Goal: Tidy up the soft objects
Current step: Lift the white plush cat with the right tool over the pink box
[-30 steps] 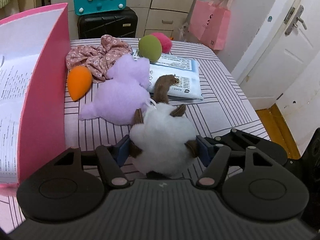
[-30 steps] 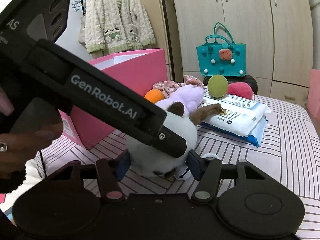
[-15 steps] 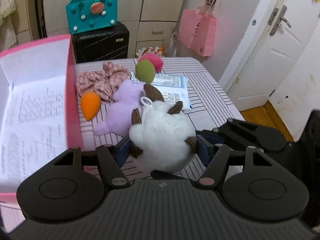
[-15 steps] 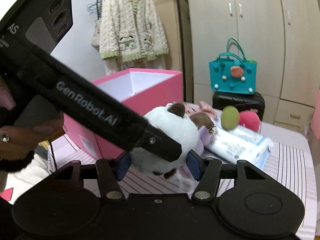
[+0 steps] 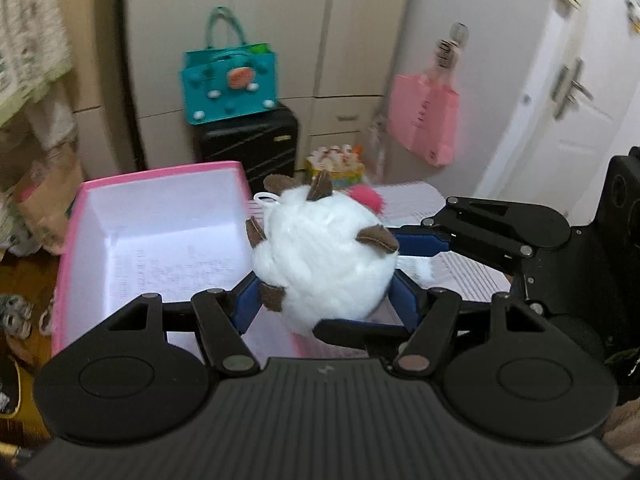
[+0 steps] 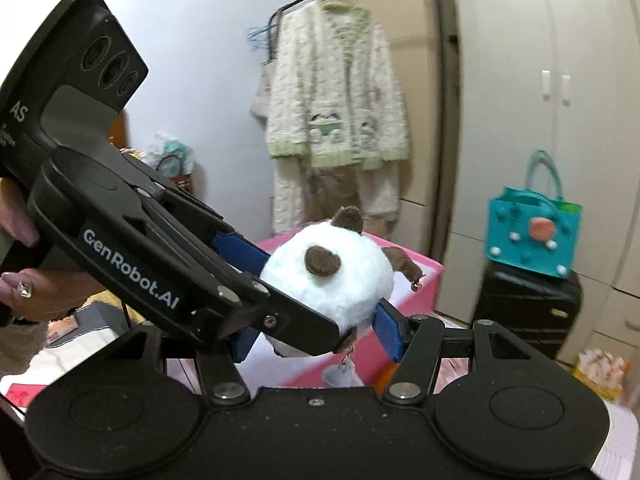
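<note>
Holding the white plush ball (image 5: 324,264) in both claws at once: my left claw (image 5: 325,305) has its blue pads pressed into the fur at 9 and 3 o'clock of the ball, and my right claw (image 6: 318,330) pinches it crosswise, its blue pads sunk into the underside. Both claws stand partly closed, clamped on the toy and on nothing else.

Change against a second ago: the plush lay low on the striped bed (image 5: 460,276) then, just in front of the purple toy, the orange sponge and the wipes pack. Now it hangs in the air, clear of the bed, and those items have dropped out of the left view; only a pink pompom (image 5: 366,197) peeks out at 1 o'clock of the ball. The pink box (image 5: 70,248), previously seen side-on at the left edge, now shows its open white interior from above at 9 o'clock of the plush. The grip itself looks unchanged.

From the right wrist the plush sits in front of the box's pink rim. The brown ear patches point up, and a small bell dangles at 3 o'clock. A hand (image 6: 38,288) grips the left claw's handle. Background is motion-blurred: teal bag (image 5: 230,82) on a black suitcase (image 5: 248,142), a knitted cardigan (image 6: 336,92) hanging.
</note>
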The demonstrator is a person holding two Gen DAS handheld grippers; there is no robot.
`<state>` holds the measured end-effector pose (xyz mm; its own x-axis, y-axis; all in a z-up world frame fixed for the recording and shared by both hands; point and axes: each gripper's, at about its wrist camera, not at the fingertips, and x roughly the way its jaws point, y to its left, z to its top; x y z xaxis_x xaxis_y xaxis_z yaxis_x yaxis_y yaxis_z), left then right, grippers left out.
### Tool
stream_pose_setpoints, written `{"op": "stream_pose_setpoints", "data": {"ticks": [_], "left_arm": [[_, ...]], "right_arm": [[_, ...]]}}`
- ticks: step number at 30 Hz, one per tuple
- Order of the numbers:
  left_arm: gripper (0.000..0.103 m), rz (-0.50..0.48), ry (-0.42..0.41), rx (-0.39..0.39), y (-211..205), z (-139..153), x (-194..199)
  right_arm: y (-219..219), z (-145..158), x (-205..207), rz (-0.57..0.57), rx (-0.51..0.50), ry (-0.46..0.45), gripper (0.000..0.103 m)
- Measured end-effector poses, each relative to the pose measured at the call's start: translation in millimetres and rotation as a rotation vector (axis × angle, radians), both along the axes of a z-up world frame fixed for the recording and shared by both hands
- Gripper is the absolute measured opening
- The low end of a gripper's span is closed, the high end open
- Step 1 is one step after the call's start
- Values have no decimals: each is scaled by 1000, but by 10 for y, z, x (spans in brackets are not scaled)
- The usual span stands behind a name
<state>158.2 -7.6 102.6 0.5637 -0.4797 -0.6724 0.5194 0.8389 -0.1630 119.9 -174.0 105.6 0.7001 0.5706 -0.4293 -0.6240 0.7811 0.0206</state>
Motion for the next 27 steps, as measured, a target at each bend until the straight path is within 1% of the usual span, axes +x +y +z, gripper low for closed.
{"op": "stream_pose_setpoints", "data": {"ticks": [3,5,7,10,12,14,15,17,19,20,25,27], "left_arm": [[67,66,47,-22,272,89,236],[67,95,51,-18,407,121,392],[67,129,85,-13,530,94,601],[67,181,167,-11,687,-74,953],[67,225,223,-25,792,-273,1187],[67,271,276,-30,870,-475,1382],[67,287,291,-33,901,-543,1464],[66,307,314,-27,940,-661,1589],[66,323,332,-23,953,-712,1678],[66,323,337,-9,935,-739,1730],[66,321,338,52,866,-771,1869],[66,322,336,63,867,-782,1878]], "right_arm": [[204,91,290,57,4,37,65],[322,132,475,92,-2,52,65],[447,117,660,121,-12,77,65],[589,-10,1026,144,-23,155,64],[702,-130,1257,155,-53,184,63],[789,-241,1458,166,-69,239,62],[837,-291,1541,168,-82,254,61],[920,-359,1645,176,-115,256,61],[966,-404,1710,185,-143,248,60],[977,-419,1730,190,-152,249,60],[1011,-460,1874,202,-186,250,58],[1034,-451,1887,212,-211,245,57]]}}
